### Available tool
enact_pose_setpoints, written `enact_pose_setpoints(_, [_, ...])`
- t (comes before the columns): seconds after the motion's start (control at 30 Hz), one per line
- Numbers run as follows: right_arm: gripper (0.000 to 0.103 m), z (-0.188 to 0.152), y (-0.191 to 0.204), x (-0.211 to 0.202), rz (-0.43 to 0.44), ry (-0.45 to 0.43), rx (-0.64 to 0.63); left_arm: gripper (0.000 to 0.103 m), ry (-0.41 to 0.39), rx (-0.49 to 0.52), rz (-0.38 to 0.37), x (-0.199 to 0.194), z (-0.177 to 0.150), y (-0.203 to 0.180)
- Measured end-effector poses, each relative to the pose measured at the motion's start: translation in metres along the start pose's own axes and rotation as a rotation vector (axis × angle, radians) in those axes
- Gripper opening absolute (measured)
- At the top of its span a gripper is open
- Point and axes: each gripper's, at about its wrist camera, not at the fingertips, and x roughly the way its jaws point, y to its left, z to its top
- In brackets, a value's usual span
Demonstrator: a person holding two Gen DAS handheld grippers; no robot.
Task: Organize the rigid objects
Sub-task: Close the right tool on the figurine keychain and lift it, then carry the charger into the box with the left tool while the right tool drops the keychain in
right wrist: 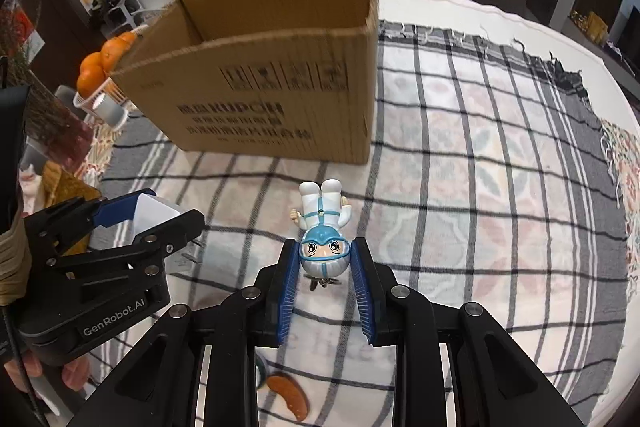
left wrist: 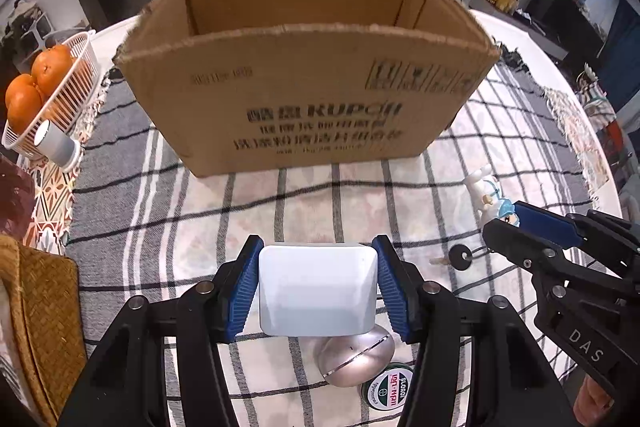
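My left gripper (left wrist: 318,259) is shut on a white rounded block (left wrist: 318,293) and holds it above the table, in front of the open cardboard box (left wrist: 304,95). My right gripper (right wrist: 325,253) is shut on the head of a small white-and-blue figurine (right wrist: 323,227), which points feet-first toward the box (right wrist: 264,107). The right gripper also shows at the right of the left wrist view (left wrist: 532,227), with the figurine (left wrist: 490,193) in it. The left gripper shows at the left of the right wrist view (right wrist: 160,215).
A checked cloth (right wrist: 480,147) covers the round table. A white basket of oranges (left wrist: 44,87) and a grey cup (left wrist: 56,143) stand at far left. A silver egg-shaped object (left wrist: 356,359), a green tin (left wrist: 390,389) and a black key fob (left wrist: 460,257) lie below the grippers. An orange slice-shaped piece (right wrist: 290,397) lies near.
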Motion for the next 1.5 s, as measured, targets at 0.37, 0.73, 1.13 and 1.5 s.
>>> enact_pose_setpoints(0.37, [0.028, 0.022, 0.017, -0.029, 0.009, -0.072, -0.026, 0.055, -0.073, 0.003, 0.01, -0.033, 0.019, 0.009])
enact_pose_setpoints(0.73, [0.028, 0.051, 0.034, -0.064, 0.031, -0.156, -0.043, 0.055, -0.151, 0.008, 0.009, -0.073, 0.047, 0.017])
enact_pose_setpoints(1.13, [0.028, 0.082, 0.042, -0.09, 0.054, -0.226, -0.068, 0.055, -0.214, 0.016, 0.003, -0.105, 0.076, 0.025])
enact_pose_setpoints(1.5, [0.028, 0.12, 0.044, -0.099, 0.039, -0.263, -0.07, 0.055, -0.238, 0.02, 0.011, -0.109, 0.115, 0.031])
